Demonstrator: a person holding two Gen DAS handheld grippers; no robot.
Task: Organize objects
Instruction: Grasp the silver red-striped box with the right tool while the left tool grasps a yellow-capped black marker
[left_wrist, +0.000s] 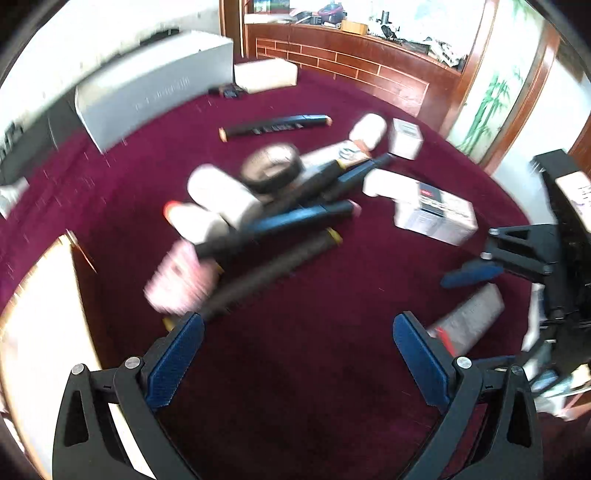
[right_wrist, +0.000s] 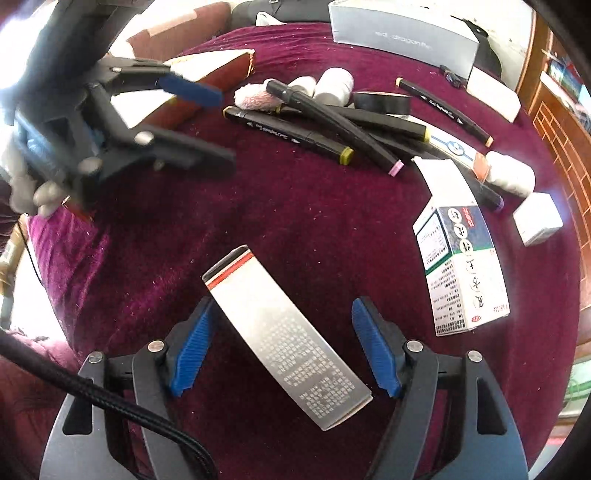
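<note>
A long silver box (right_wrist: 284, 343) with a red and black band at its far end lies slantwise on the maroon cloth. My right gripper (right_wrist: 282, 314) straddles it, jaws open: the left pad sits at the box's edge and the right pad stands clear of it. In the left wrist view the same silver box (left_wrist: 469, 321) shows beside a blue fingertip (left_wrist: 469, 275) of the right gripper. My left gripper (left_wrist: 295, 325) is open over bare cloth with nothing between its fingers. It also appears as the left gripper (right_wrist: 207, 125), upper left.
A heap of black markers (right_wrist: 325, 122), a black tape roll (right_wrist: 382, 101), white bottles (right_wrist: 334, 86) and a pink fuzzy roll (right_wrist: 255, 98) lies beyond. A printed white carton (right_wrist: 461, 258) and small white box (right_wrist: 537, 219) sit right. A large grey box (right_wrist: 402, 37) stands far back; an open brown-edged box (right_wrist: 218, 74) left.
</note>
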